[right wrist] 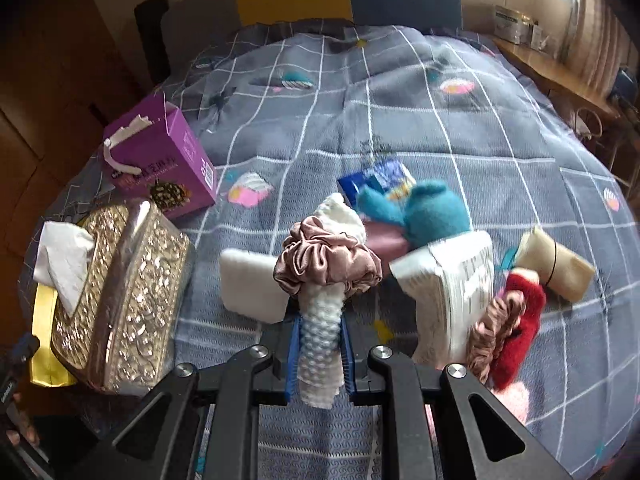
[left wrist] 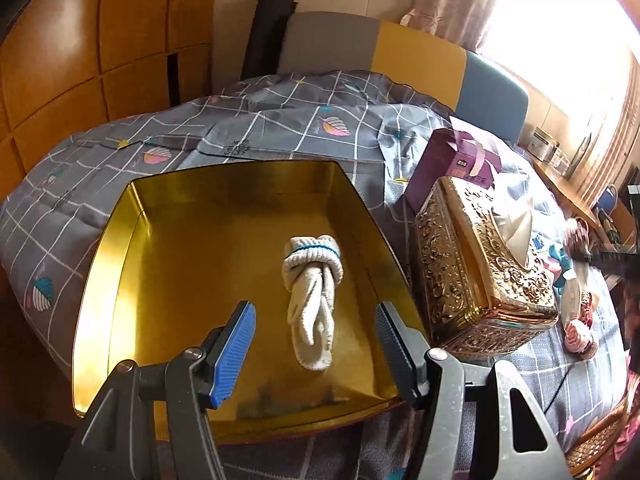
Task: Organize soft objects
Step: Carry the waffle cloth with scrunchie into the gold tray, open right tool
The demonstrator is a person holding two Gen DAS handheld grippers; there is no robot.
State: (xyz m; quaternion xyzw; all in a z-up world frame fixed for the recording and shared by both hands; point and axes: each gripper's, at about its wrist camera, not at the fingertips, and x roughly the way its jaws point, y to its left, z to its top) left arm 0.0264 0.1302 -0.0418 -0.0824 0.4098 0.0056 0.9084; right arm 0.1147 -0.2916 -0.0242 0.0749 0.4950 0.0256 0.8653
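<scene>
In the left wrist view a gold tin tray (left wrist: 120,248) lies on the bed with a knotted white sock pair (left wrist: 312,300) inside. My left gripper (left wrist: 316,344) is open and empty above the tray's near end. In the right wrist view my right gripper (right wrist: 320,352) is shut on a white waffle cloth (right wrist: 320,344) that has a pink satin scrunchie (right wrist: 328,264) around it. Behind it lie a teal plush toy (right wrist: 424,208), a white sponge (right wrist: 248,280), a paper pad (right wrist: 456,288), a red fuzzy item (right wrist: 520,320) and a beige roll (right wrist: 556,264).
An ornate gold tissue box (left wrist: 480,272) stands right of the tray; it also shows at the left of the right wrist view (right wrist: 120,288). A purple carton (right wrist: 164,160) lies behind it. The grey checked quilt (right wrist: 400,112) covers the bed. A wooden wardrobe (left wrist: 80,60) stands left.
</scene>
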